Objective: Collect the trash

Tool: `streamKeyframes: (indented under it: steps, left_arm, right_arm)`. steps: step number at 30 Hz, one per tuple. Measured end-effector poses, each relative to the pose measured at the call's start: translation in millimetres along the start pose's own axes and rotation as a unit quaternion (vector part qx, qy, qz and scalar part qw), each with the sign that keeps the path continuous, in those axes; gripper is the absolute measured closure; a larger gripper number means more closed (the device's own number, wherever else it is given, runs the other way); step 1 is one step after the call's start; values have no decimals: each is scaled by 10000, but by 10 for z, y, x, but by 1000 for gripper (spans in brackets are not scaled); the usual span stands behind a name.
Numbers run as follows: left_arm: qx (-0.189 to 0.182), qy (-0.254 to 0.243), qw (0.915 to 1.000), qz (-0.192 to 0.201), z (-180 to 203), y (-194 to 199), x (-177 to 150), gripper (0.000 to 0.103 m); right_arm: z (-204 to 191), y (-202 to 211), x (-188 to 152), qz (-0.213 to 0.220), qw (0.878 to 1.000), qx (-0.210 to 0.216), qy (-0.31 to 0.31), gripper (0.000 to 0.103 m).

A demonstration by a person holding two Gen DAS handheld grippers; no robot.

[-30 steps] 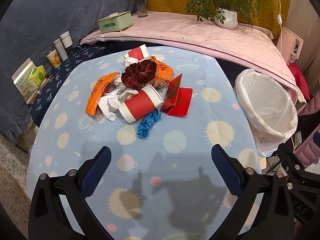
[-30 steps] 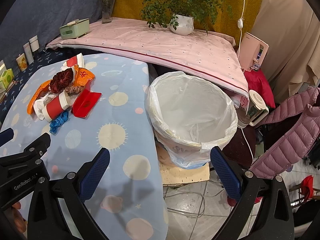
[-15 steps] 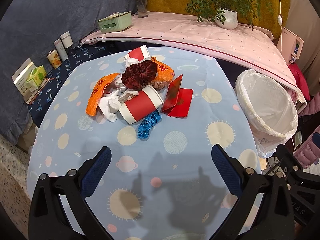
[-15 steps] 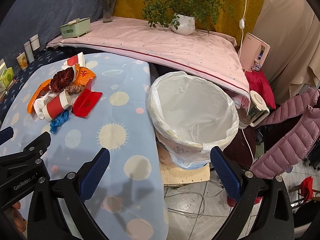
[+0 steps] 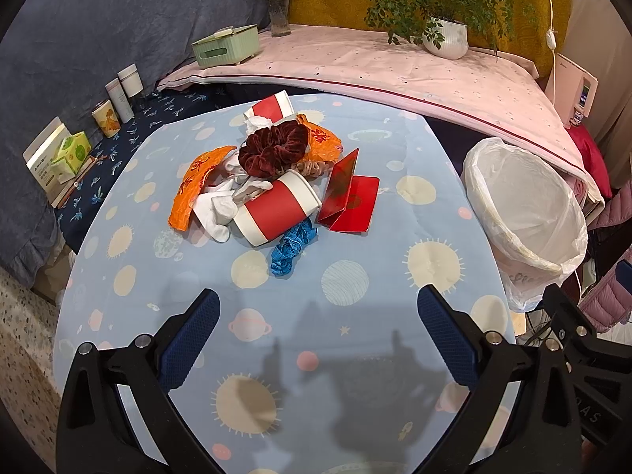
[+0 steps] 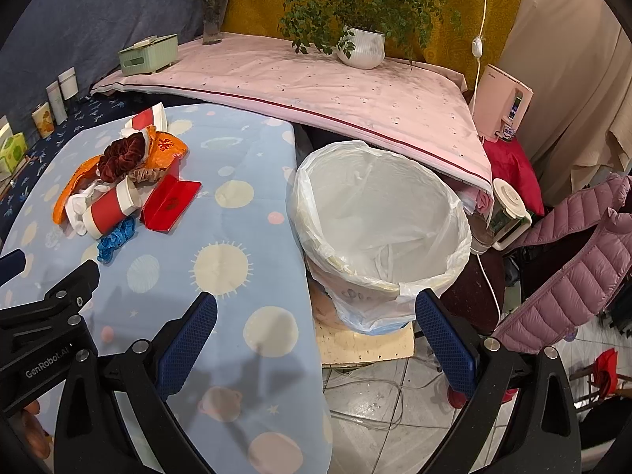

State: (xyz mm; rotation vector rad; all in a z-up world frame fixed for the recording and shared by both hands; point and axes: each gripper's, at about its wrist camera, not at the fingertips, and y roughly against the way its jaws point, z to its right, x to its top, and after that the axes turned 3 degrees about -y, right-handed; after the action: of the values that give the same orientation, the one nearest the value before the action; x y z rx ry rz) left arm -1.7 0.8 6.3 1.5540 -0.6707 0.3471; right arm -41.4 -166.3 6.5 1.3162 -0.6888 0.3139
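Paper cup lies light, crushable, at my 12 o'clock; I'd pinch its rim. Left hand-held gripper and right hand-held gripper gape empty.

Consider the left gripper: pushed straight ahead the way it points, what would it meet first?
Probably the blue scrunchie, nearest edge of the trash pile, just before the red paper cup. The left gripper is open and empty; depth is uncertain.
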Motion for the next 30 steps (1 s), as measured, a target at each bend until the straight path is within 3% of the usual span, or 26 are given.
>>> streamKeyframes:
  steps: [30]
  left_arm:
    - [-11,22,10000,88,-4,-16,-15,7]
  right_arm:
    - [-32,-19,11,56,10000,17,-12,7]
